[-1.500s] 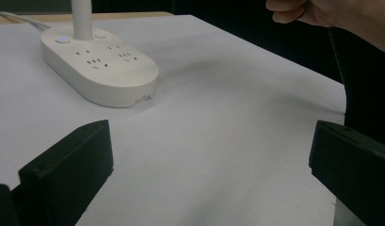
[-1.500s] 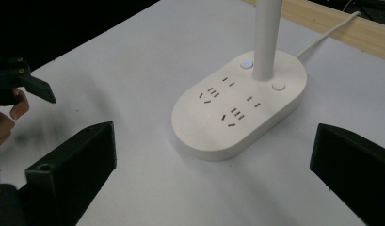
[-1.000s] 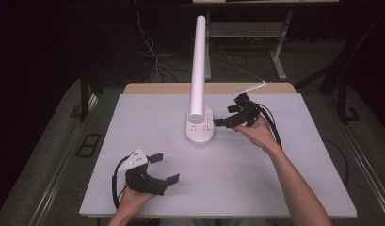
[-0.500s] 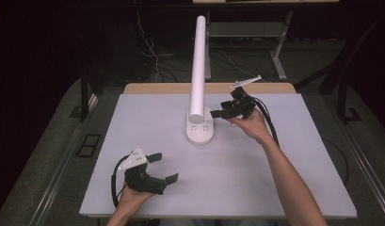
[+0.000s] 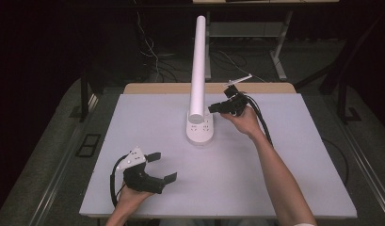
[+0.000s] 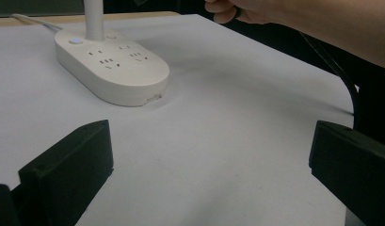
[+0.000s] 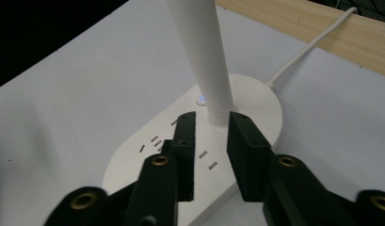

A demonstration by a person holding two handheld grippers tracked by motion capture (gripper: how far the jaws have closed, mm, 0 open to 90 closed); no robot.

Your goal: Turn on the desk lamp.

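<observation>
A white power strip base (image 5: 199, 133) lies at the table's middle back, with a tall white pole (image 5: 198, 66) rising from it. Sockets and a small lit button show on the base (image 6: 115, 70) in the left gripper view. My right gripper (image 5: 212, 109) hovers just right of the pole, its jaws a narrow gap apart and holding nothing. In the right gripper view the jaw tips (image 7: 211, 117) frame the foot of the pole (image 7: 199, 47) above the base (image 7: 143, 160). My left gripper (image 5: 165, 165) rests at the front left, wide open and holding nothing (image 6: 209, 155).
The white table sheet (image 5: 275, 188) spreads around the base. A wooden edge (image 5: 180, 88) runs along the back, and a white cable (image 7: 303, 52) leads from the base across it. Black cables trail from the right hand. The floor around is dark.
My right gripper has moved left, closer to the pole. The left gripper has stayed where it was.
</observation>
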